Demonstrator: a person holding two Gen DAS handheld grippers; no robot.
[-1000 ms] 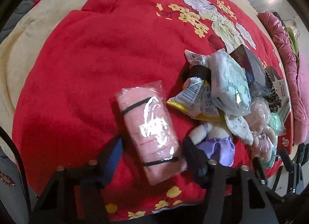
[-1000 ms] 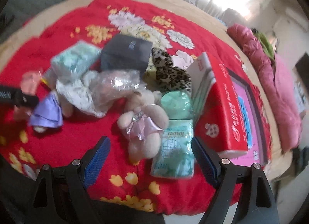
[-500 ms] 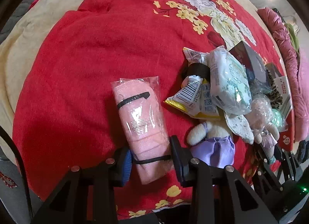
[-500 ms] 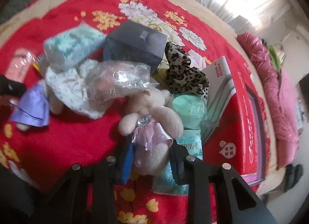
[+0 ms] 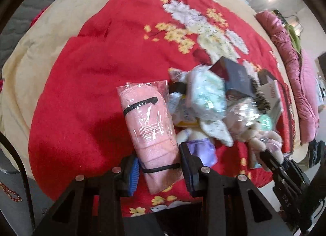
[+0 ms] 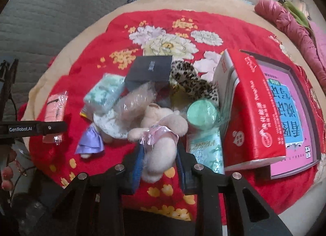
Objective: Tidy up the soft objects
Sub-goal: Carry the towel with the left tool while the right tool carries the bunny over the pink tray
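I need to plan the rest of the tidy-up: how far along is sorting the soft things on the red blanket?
Nothing looks sorted yet. In hand: the left gripper is clamped on the pink mask pack, and the right gripper is closing on the cream plush toy. Left: the pile on the red blanket, with the purple-dressed doll, tissue pack and leopard cloth.

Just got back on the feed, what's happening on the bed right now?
A person is sorting a heap of soft goods on a red floral blanket with a handheld gripper in each hand. The left gripper is clamped on a pink packet of masks in clear wrap. The right gripper is closing on a cream plush toy in a pink dress, which sits between its pads. The other packets, a dark box and a red tissue pack lie piled alongside.
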